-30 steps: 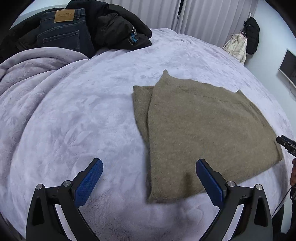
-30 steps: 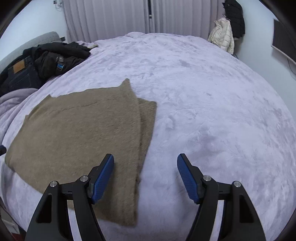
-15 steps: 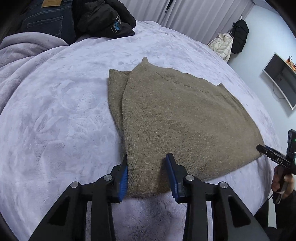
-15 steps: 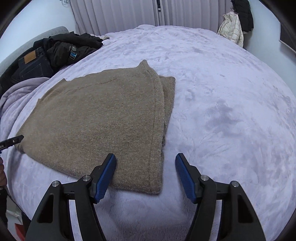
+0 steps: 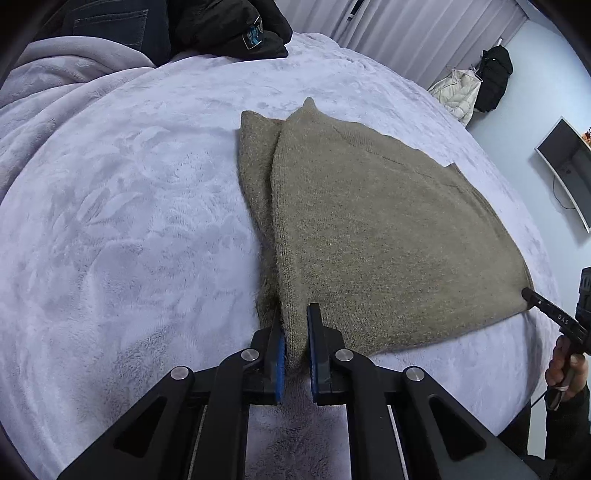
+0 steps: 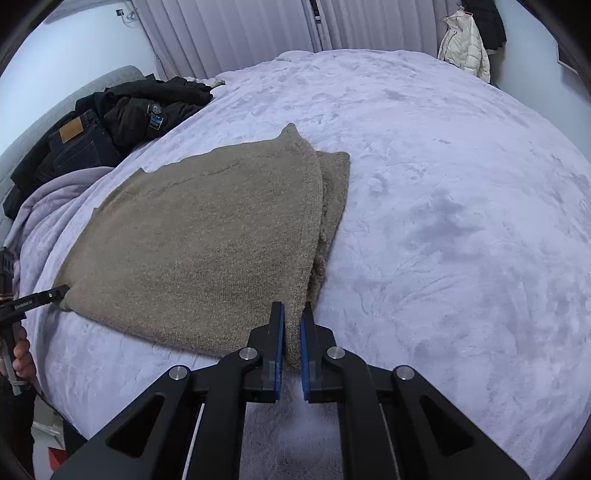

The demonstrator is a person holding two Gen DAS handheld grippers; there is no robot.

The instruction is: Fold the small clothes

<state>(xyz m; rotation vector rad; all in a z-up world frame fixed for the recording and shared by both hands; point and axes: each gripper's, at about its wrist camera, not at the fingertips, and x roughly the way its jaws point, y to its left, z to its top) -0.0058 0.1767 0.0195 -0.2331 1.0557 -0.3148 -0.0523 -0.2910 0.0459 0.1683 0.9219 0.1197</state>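
A tan knit sweater [image 5: 388, 229] lies folded lengthwise on the lilac bed cover [image 5: 129, 221], one layer peeking out along its left side. My left gripper [image 5: 295, 317] is at the sweater's near left corner, jaws closing, with the knit pinched between the blue pads. The right wrist view shows the same sweater [image 6: 207, 240] with my right gripper [image 6: 291, 314] at its near right corner, jaws closing, fabric squeezed between its pads. Each view also catches the other gripper at the opposite corner: the right gripper [image 5: 526, 294] and the left gripper [image 6: 63, 288], held by a hand.
A black jacket [image 5: 221, 26] and dark jeans [image 5: 118, 29] are piled at the bed's far left, beside a bunched lilac blanket [image 5: 55, 85]. A white puffer coat [image 5: 458, 92] hangs by the curtains, and a screen [image 5: 565, 162] is on the right wall.
Both grippers went from wide open to closed on the sweater's near corners. Each came forward and lower toward the hem, so the sweater now fills more of both views.
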